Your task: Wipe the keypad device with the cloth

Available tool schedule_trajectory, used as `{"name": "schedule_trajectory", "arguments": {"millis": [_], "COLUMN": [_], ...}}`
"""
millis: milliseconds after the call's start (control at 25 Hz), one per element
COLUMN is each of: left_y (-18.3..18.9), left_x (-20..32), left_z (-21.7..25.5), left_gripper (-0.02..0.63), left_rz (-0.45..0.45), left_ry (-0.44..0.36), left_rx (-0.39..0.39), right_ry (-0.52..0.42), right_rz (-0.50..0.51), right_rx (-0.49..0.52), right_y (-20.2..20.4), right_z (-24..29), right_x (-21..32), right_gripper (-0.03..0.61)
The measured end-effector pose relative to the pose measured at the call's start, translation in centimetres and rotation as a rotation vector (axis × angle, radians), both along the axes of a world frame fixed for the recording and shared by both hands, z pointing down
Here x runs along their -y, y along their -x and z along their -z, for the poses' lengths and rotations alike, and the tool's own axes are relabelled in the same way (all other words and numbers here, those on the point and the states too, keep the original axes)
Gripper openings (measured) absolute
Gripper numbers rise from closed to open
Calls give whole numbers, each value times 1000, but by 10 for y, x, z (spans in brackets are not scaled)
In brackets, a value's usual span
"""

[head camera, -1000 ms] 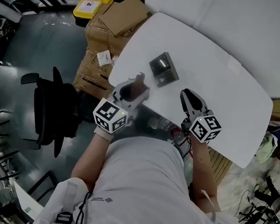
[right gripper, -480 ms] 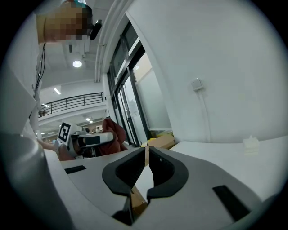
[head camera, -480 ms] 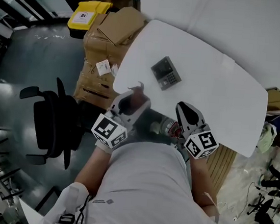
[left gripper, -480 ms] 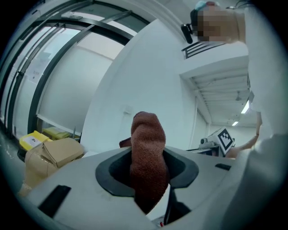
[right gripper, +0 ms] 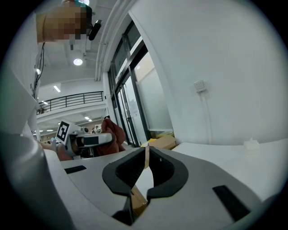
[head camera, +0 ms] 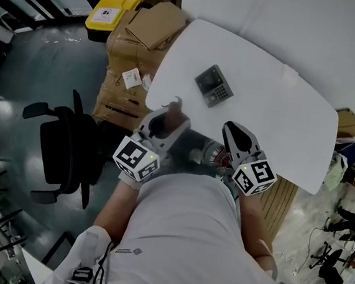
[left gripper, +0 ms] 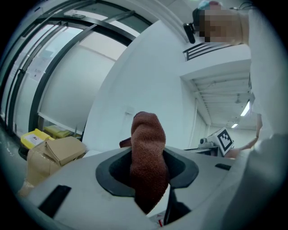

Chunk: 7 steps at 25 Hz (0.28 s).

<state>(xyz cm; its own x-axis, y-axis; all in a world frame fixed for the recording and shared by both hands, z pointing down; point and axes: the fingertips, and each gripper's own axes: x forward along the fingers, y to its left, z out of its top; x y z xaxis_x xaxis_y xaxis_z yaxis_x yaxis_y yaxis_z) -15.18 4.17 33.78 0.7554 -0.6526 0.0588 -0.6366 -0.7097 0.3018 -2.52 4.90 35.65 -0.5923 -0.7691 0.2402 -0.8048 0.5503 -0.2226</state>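
Left tool (head camera: 169, 114) grips the brown cloth (left gripper: 146, 152), plain in the left gripper view. Only the head view shows the keypad device (head camera: 213, 85), on the white surface (head camera: 280, 117) ahead of both tools. Right tool (head camera: 235, 130) has its jaws closed, empty.

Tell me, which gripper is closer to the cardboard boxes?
Left. The left gripper, shut on the cloth, hangs at the table edge on the same side as the boxes. The right gripper, shut and empty, is farther along that edge, beyond the left one.
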Motion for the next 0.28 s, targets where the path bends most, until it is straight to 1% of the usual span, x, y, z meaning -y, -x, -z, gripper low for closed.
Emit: {"name": "schedule_trajectory", "arguments": {"millis": [280], "left_y": [9], "left_x": [3], "left_z": [-1], "left_gripper": [160], "left_rz": [3], "left_ry": [13], "left_rx": [-5], "right_ry": [-6], "right_rz": [28], "right_rx": [13], "right_y": [14], "right_z": [1], "right_x": [3], "right_gripper": [43]}}
